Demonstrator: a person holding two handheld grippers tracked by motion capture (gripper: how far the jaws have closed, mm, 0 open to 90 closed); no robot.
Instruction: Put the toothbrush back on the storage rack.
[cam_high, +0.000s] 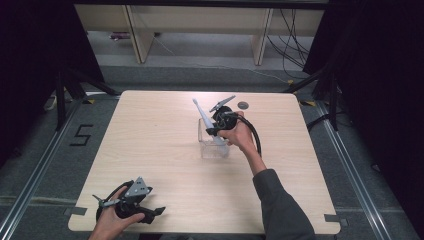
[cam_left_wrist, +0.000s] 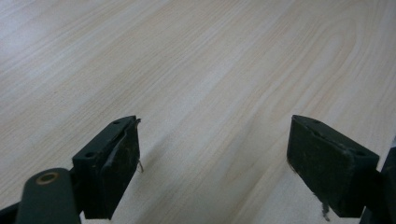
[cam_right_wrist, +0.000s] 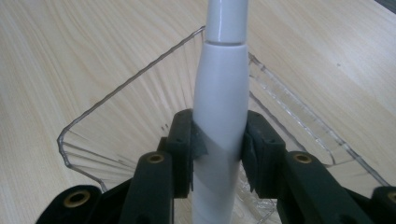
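Right gripper (cam_right_wrist: 217, 149) clamps toothbrush (cam_right_wrist: 219, 107) mid-handle, tilted over clear box (cam_right_wrist: 116, 93) at table (cam_high: 150, 150) centre; the grip seems set for lowering it in. Left gripper (cam_left_wrist: 212, 163) jaws wide, idle, near-left corner.

The right gripper (cam_right_wrist: 218, 151) clamps the white electric toothbrush handle (cam_right_wrist: 220, 107) between both jaws, directly over the clear plastic container (cam_right_wrist: 116, 121) on the wooden table (cam_right_wrist: 56, 56).
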